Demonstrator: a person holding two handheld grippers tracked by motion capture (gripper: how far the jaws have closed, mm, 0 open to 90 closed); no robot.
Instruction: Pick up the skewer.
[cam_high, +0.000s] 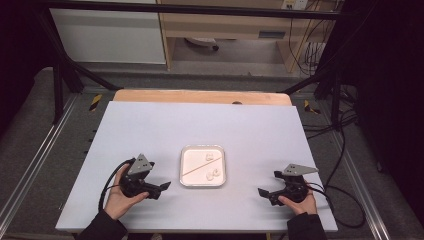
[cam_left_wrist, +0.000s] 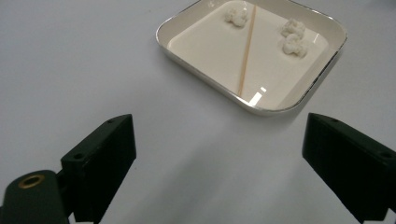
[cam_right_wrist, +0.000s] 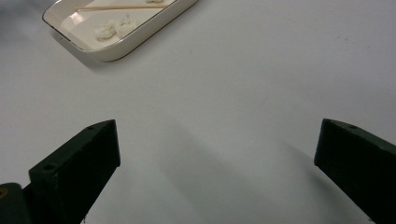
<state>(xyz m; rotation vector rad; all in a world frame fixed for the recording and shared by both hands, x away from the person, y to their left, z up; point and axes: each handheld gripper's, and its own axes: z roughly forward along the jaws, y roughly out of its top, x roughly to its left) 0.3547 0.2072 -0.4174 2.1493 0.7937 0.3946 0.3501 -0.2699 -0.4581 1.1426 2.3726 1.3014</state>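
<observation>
Tray (cam_high: 202, 186) sits mid-table (cam_high: 150, 125), holding a skewer (cam_high: 200, 166) and white pieces (cam_high: 214, 173); left gripper (cam_high: 161, 188) and right gripper (cam_high: 265, 192), jaws apart, flank it across bare surface.

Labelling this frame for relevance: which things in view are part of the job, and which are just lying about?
Part of the job:
- tray
- wooden skewer lying in it
- three white pieces in it
- left gripper, fingers open
- right gripper, fingers open

Lying about:
- cables beside the table
- cabinet behind it
</observation>
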